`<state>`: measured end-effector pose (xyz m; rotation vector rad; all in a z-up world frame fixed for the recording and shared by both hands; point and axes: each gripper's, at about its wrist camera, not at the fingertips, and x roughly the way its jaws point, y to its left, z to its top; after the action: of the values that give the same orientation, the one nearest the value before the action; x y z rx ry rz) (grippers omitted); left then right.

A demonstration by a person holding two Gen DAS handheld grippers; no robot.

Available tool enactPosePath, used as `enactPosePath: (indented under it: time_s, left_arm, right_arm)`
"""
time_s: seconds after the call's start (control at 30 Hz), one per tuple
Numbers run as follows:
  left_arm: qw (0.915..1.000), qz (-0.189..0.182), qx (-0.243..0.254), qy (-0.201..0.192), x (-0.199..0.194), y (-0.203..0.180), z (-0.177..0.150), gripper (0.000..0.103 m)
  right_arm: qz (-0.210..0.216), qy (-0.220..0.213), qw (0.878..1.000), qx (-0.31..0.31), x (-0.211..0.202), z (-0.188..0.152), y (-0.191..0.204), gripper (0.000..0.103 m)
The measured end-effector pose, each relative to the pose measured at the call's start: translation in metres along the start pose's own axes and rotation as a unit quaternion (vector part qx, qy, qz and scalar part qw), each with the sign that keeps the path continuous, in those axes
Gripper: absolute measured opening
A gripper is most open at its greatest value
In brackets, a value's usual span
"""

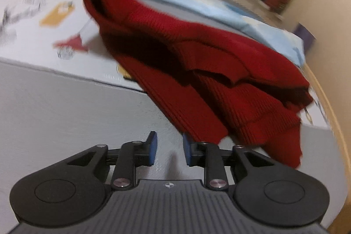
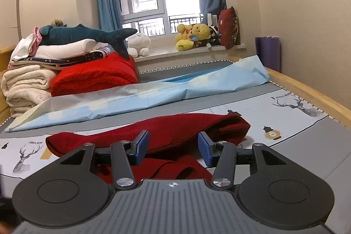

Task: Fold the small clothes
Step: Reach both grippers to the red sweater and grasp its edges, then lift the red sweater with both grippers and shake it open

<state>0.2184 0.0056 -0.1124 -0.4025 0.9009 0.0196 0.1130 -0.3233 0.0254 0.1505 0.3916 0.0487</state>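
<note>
Left gripper fingers apart, empty; view motion-blurred. Right gripper fingers apart, its body hiding near folds of red knit sweater on bed.

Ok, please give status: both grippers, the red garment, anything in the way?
Left gripper open, empty. Right gripper open, empty. Red knit garment lying partly folded on bed sheet. Nothing blocking.

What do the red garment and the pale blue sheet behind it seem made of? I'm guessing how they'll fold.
The red garment looks like a soft ribbed knit, matte: fine parallel ribs and thick rolled edges show. The pale blue sheet looks thin, smooth and stiffish, with sharp creases; whether woven cotton or a paper-like nonwoven I cannot tell.
</note>
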Motion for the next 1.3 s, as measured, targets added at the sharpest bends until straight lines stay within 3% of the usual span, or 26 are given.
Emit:
enactPosePath:
  time_s: [0.2,0.3,0.33,0.37,0.43,0.5,0.67,0.73,0.83,0.93,1.03,1.1,1.2,1.3]
  left_arm:
    - [0.9975,-0.011,-0.062,0.033,0.055,-0.009,0.013,0.050]
    - [0.9983,-0.005,-0.049,0.031,0.069,-0.024,0.019,0.053]
    - [0.9988,0.006,-0.031,0.038,0.074,-0.030,0.023,0.043]
    - [0.9987,0.015,-0.015,0.046,0.076,-0.034,0.027,0.013]
    - [0.9986,-0.003,0.014,0.051,0.069,-0.034,0.040,0.006]
    - [0.9982,-0.017,0.052,0.025,0.046,-0.030,0.056,0.006]
    - [0.9930,-0.009,0.116,-0.020,-0.035,0.033,0.090,0.005]
    - [0.9899,0.015,0.137,-0.031,-0.067,0.063,0.093,0.005]
    - [0.9896,0.033,0.139,-0.016,-0.107,0.123,0.088,0.004]
    - [0.9837,0.046,0.174,0.000,-0.137,0.164,0.068,0.003]
    - [0.9786,0.067,0.194,0.013,-0.145,0.194,0.038,0.003]
    - [0.9808,0.072,0.178,0.034,-0.145,0.213,0.022,0.003]
    - [0.9864,0.028,0.144,0.074,-0.143,0.234,0.014,0.002]
    - [0.9852,0.030,0.149,0.079,-0.134,0.241,0.017,0.009]
  right_arm:
    - [-0.008,0.004,1.000,0.020,-0.003,0.001,-0.020,0.056]
    - [-0.018,0.006,0.999,0.031,-0.004,0.001,-0.031,0.056]
    - [-0.022,0.006,0.999,0.033,-0.005,0.001,-0.034,0.056]
    - [-0.025,0.006,0.999,0.035,-0.006,0.001,-0.037,0.056]
    - [-0.033,0.007,0.999,0.040,-0.005,0.002,-0.042,0.057]
    - [-0.046,0.010,0.998,0.049,-0.002,0.002,-0.048,0.056]
    - [-0.073,0.008,0.994,0.082,0.005,0.003,-0.060,0.056]
    - [-0.078,0.017,0.992,0.099,0.009,0.001,-0.065,0.056]
    - [-0.078,0.034,0.989,0.122,0.017,-0.003,-0.068,0.056]
    - [-0.070,0.059,0.987,0.131,0.026,-0.009,-0.064,0.056]
    - [-0.061,0.105,0.985,0.124,0.043,-0.019,-0.054,0.056]
    - [-0.059,0.140,0.983,0.104,0.056,-0.026,-0.042,0.056]
    - [-0.042,0.198,0.975,0.097,0.079,-0.040,-0.028,0.056]
    - [-0.034,0.253,0.963,0.088,0.105,-0.055,-0.013,0.056]
